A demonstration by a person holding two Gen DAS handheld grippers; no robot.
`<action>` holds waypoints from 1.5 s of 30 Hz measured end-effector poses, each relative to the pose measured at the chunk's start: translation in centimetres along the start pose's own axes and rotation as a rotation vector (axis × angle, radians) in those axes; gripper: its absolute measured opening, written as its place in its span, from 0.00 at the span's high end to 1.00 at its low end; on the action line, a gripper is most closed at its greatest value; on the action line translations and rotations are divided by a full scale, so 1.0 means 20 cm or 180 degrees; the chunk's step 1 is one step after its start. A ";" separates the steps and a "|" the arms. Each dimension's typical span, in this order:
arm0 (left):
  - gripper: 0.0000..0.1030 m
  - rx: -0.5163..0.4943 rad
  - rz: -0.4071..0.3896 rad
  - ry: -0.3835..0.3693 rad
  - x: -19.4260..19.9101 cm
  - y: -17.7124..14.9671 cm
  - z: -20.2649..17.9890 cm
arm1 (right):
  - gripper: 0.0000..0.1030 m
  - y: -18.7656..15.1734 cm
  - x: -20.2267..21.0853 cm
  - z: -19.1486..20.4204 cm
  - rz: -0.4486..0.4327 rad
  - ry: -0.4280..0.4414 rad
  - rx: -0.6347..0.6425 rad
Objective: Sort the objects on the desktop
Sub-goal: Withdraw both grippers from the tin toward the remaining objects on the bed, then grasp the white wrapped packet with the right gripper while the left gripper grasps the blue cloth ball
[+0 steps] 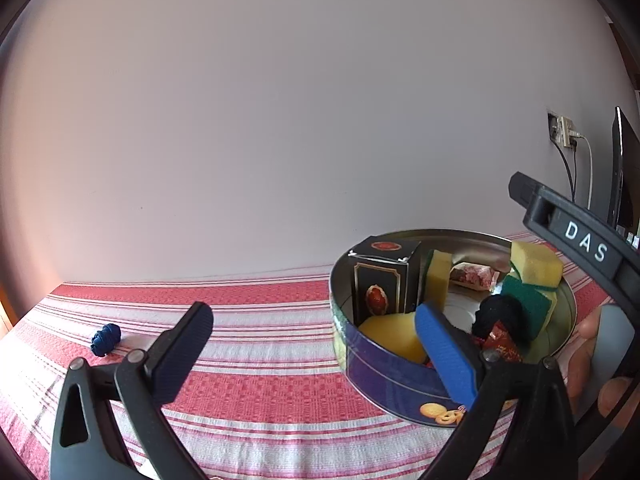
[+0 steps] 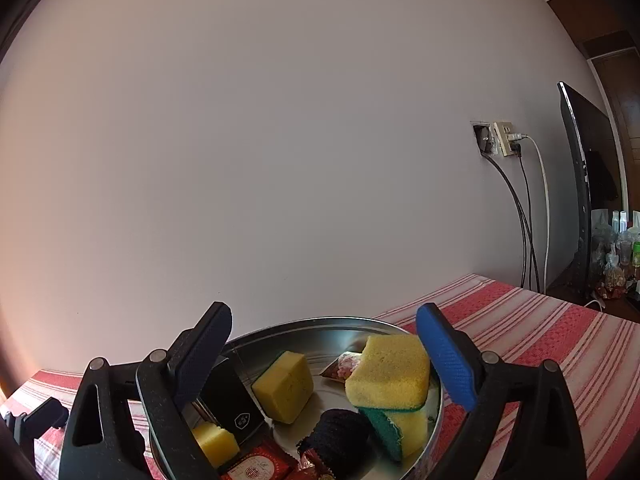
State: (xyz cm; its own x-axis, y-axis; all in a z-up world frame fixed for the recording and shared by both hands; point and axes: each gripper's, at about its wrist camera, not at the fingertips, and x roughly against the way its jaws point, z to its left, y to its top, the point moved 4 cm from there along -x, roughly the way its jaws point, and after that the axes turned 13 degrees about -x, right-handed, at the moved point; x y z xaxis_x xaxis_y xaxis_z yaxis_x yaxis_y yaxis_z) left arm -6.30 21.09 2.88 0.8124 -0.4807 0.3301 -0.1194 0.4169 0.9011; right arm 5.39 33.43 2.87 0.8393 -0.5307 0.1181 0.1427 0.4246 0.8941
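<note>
Left wrist view: left gripper (image 1: 316, 344) stands wide, nothing between the pads, its blue-padded finger (image 1: 446, 350) hanging over the near rim of the cookie tin (image 1: 384, 376). The tin already holds the black box (image 1: 382, 284), yellow sponges (image 1: 534, 264), a dark knitted roll (image 1: 498, 314) and wrapped sweets. One item is left out: the blue bundle (image 1: 106, 338) on the striped cloth (image 1: 256, 360), far left, well apart from the tin. That looks like the next pick. I'd swing left, straddle the bundle across its short side, drop the pads low to the cloth before closing, since it is soft and small and will squirt out of a high pinch. Right wrist view: right gripper (image 2: 324, 354) also wide and empty, poised above the tin, a yellow-green sponge (image 2: 390, 372) just below the blue pad, not pressed. The bundle is not visible here. Keep this gripper clear of the tin mouth so the left has a free drop path; the tin is crowded, so release over the open patch near the centre.
</note>
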 end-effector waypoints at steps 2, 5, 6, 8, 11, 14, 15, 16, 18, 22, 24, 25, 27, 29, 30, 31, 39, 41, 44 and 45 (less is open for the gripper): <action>0.01 -0.0026 0.0003 -0.0009 0.01 -0.02 0.03 | 0.07 -0.03 0.01 0.03 0.0014 0.0045 0.0046; 0.01 -0.0050 0.0007 -0.0040 0.04 -0.04 0.09 | 0.07 -0.10 0.01 0.10 0.0154 0.0130 0.0242; 0.01 -0.0039 0.0008 -0.0043 0.05 -0.06 0.11 | 0.07 -0.13 0.01 0.13 0.0193 0.0149 0.0328; 0.01 -0.0012 0.0028 -0.0036 0.05 -0.08 0.17 | 0.07 -0.15 0.02 0.17 0.0223 0.0210 0.0430; 0.01 0.0014 0.0080 -0.0006 0.05 -0.11 0.25 | 0.07 -0.16 0.08 0.21 0.0188 0.0352 0.0444; 0.01 0.0021 0.0159 0.0064 0.04 -0.14 0.34 | 0.07 -0.19 0.12 0.25 0.0165 0.0427 0.0494; 0.01 0.0028 0.0188 0.0086 0.03 -0.16 0.37 | 0.07 -0.19 0.13 0.27 0.0168 0.0447 0.0516; 0.01 0.0039 0.0214 0.0107 0.02 -0.17 0.40 | 0.07 -0.20 0.14 0.28 0.0189 0.0479 0.0535; 0.01 0.0054 0.0263 0.0157 0.01 -0.19 0.47 | 0.08 -0.22 0.14 0.31 0.0295 0.0572 0.0565; 0.01 0.0039 0.0389 0.0405 -0.04 -0.23 0.62 | 0.08 -0.28 0.15 0.38 0.0490 0.0728 0.0648; 0.01 0.0079 0.0528 0.0511 -0.08 -0.26 0.68 | 0.08 -0.31 0.17 0.42 0.0545 0.0838 0.0653; 0.01 0.0122 0.0609 0.0524 -0.10 -0.27 0.72 | 0.08 -0.32 0.19 0.45 0.0583 0.0894 0.0660; 0.01 0.0251 0.0758 0.0515 -0.14 -0.31 0.78 | 0.08 -0.37 0.21 0.50 0.0684 0.0989 0.0712; 0.01 0.0366 0.0882 0.0504 -0.18 -0.33 0.83 | 0.08 -0.41 0.24 0.56 0.0772 0.1088 0.0809; 0.01 0.0402 0.0935 0.0512 -0.19 -0.35 0.85 | 0.08 -0.43 0.26 0.58 0.0799 0.1138 0.0862; 0.01 0.0426 0.0976 0.0526 -0.21 -0.36 0.86 | 0.08 -0.45 0.28 0.61 0.0818 0.1194 0.0910; 0.01 0.0230 0.1304 0.0714 -0.37 -0.43 1.04 | 0.08 -0.60 0.38 0.78 0.1246 0.1622 0.1269; 0.01 0.0436 0.1417 0.0578 -0.41 -0.47 1.10 | 0.09 -0.66 0.39 0.81 0.1501 0.1764 0.1362; 0.01 0.0664 0.1506 0.0374 -0.44 -0.52 1.15 | 0.18 -0.76 0.41 0.89 0.1891 0.1982 0.1621; 0.01 0.0645 0.1527 0.0366 -0.45 -0.53 1.16 | 0.19 -0.81 0.43 0.92 0.2045 0.2048 0.1720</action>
State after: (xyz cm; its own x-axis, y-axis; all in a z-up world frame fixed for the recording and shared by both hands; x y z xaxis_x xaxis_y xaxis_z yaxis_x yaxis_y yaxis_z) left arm -25.54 3.03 -3.14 0.6954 -0.1802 0.6957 -0.5915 0.4063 0.6964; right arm 0.60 8.50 -2.60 0.8167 0.2338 0.5276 -0.5467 0.0209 0.8371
